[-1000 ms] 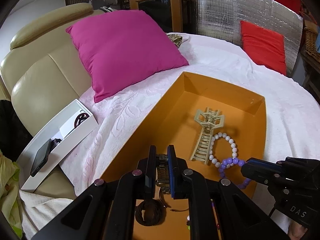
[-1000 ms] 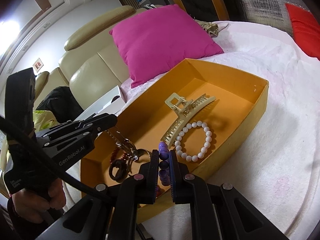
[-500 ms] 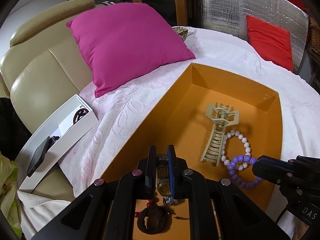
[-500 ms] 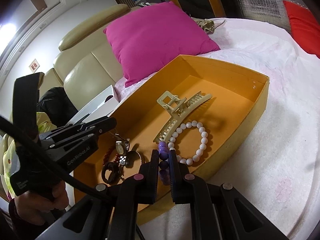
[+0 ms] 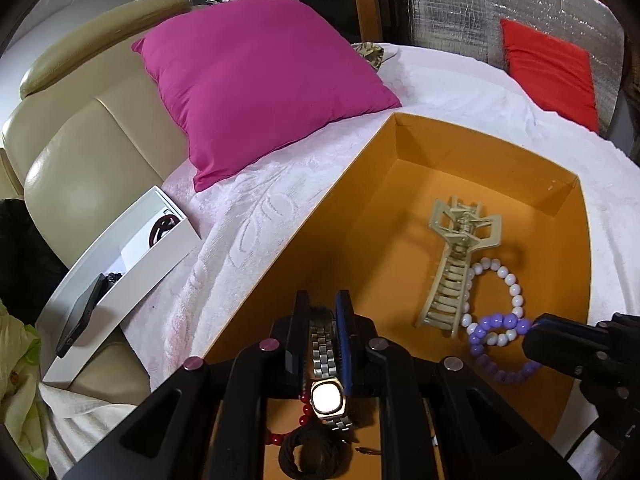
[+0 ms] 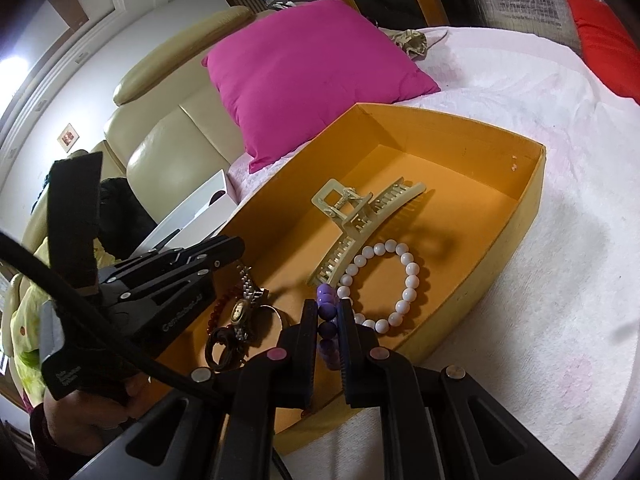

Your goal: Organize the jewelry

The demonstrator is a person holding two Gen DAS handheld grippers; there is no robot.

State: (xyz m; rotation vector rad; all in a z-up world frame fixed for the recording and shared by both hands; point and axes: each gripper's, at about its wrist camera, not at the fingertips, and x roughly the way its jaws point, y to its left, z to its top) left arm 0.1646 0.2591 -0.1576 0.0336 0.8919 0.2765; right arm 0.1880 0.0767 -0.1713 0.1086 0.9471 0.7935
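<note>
We read one marking only: "GenRobot.AI", in pale letters along the black side of the left hand-held gripper (image 6: pixel 230 248), seen in the right wrist view; the letters are partly shaded and hard to make out. Lower on the same device, a black handle block (image 6: pixel 66 374) carries two lines of small white print, too small for us to read. The watch (image 5: pixel 327 396) face glares white, so we read no numerals.

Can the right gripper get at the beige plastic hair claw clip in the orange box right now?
Probably not yet: the right gripper is shut on the purple bead bracelet. The beige plastic hair claw clip lies uncovered just ahead in the orange box, so the way looks free once it lets go.
</note>
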